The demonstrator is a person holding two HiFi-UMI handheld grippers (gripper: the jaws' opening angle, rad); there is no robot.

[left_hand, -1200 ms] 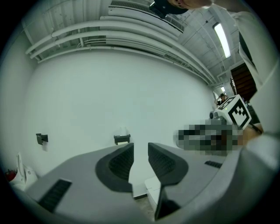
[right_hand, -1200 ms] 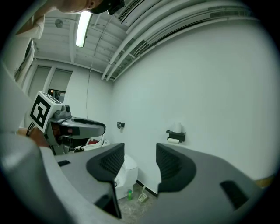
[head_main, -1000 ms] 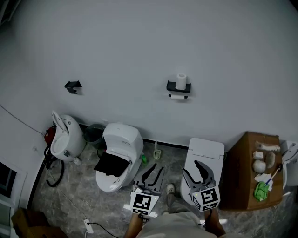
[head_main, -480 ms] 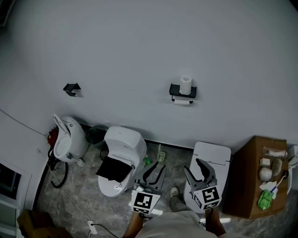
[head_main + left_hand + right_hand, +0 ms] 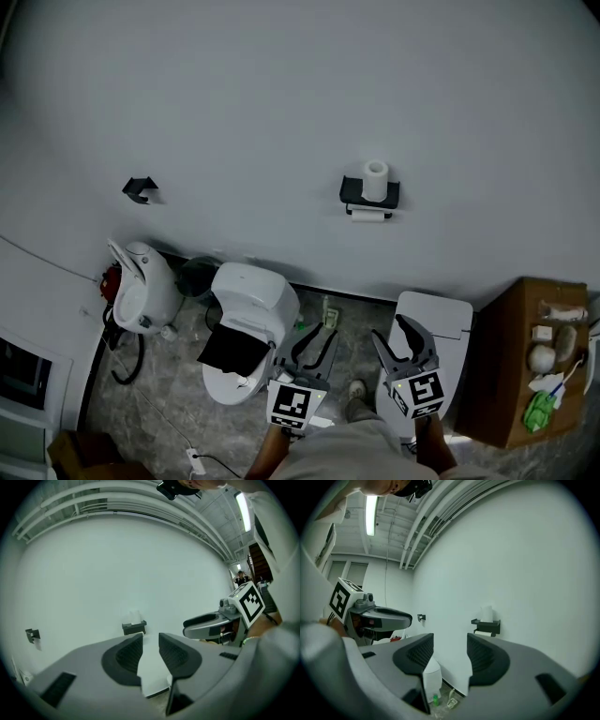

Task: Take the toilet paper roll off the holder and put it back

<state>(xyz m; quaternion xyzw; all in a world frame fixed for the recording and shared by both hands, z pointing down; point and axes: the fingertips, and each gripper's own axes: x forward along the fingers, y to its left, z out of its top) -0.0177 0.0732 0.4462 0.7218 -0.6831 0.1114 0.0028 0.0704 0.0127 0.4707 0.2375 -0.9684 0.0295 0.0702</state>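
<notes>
White paper: the toilet paper roll (image 5: pixel 376 180) stands upright on top of the black holder (image 5: pixel 369 196) fixed to the wall, and a second white roll (image 5: pixel 367 214) hangs just beneath it; we hold the left gripper (image 5: pixel 315 339) and the right gripper (image 5: pixel 411 337) low and well apart from the holder, the left one near a white toilet (image 5: pixel 251 309); each has its jaws a little apart, empty; the only print we make out is the black-and-white square marker (image 5: pixel 292 405) on each cube.
</notes>
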